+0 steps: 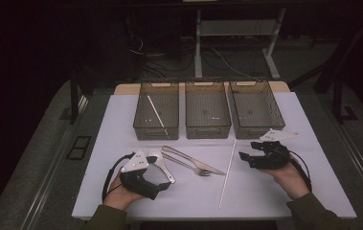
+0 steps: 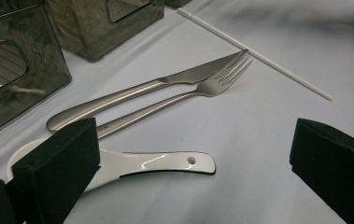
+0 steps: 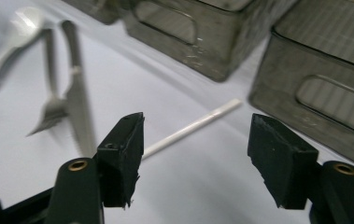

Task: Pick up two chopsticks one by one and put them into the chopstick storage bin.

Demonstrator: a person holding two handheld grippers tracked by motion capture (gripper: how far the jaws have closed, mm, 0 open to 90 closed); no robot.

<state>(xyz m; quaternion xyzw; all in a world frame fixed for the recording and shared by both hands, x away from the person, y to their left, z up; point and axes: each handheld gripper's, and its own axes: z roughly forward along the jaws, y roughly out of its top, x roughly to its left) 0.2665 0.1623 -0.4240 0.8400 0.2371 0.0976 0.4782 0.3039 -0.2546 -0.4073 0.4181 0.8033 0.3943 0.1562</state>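
Observation:
On the white table [image 1: 265,191] lie a steel knife [image 1: 193,160], a steel fork [image 1: 188,166], a white ceramic spoon [image 1: 164,166] and a long white stick [image 1: 227,175]. My left gripper [image 1: 156,175] stands open over the spoon. In the left gripper view [image 2: 191,140] the spoon [image 2: 151,163] lies between the jaws, its bowl behind the left jaw, with the knife [image 2: 165,84] and fork [image 2: 179,98] beyond. My right gripper [image 1: 249,150] is open beside the stick's far end. In the right gripper view [image 3: 195,144] the stick [image 3: 193,126] runs just beyond the jaws.
Three clear smoky bins stand in a row at the back: left [image 1: 155,130], middle [image 1: 208,130], right [image 1: 258,130]. A second white stick [image 1: 156,114] lies in the left bin. A hand holds each gripper near the table's front edge.

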